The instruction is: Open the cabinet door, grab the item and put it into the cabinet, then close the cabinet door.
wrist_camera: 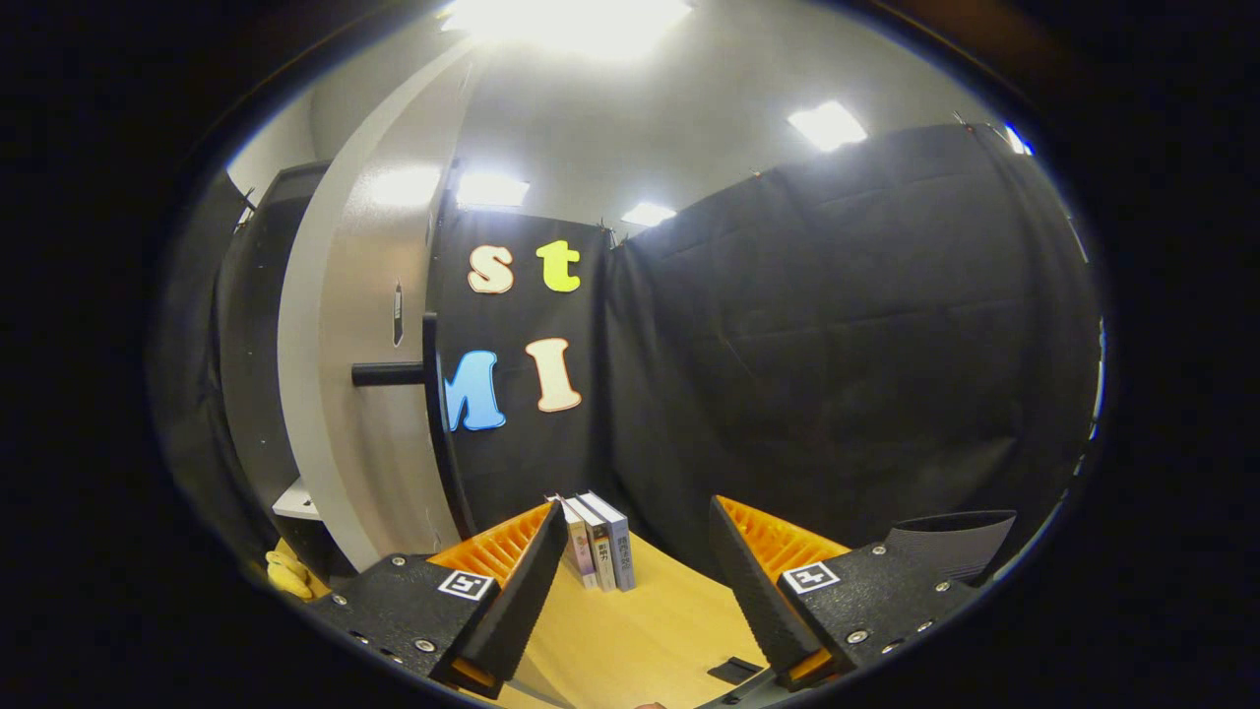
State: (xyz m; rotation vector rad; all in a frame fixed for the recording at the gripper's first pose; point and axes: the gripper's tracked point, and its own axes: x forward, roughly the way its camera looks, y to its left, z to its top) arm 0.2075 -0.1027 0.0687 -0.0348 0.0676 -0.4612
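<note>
Gripper view: jaws wide apart, empty; cabinet door (379,414) hides the cabinet interior.

My tool (638,591) fingers spread wide, nothing between; finger roots cut off below. Books (597,542) standing beyond fingers: nearest one part-hidden behind my left finger, spine print too small to tell. Yellow item (285,574) beside left finger: mostly cut off, kind unclear. Cabinet door (369,374) swung open, edge-on; lower end hidden behind left finger. Cabinet interior (256,394) dark, contents not tellable. Small dark thing (733,671) on tabletop (640,630) near right finger: shape unclear. Tabletop near edge cut off.
</note>
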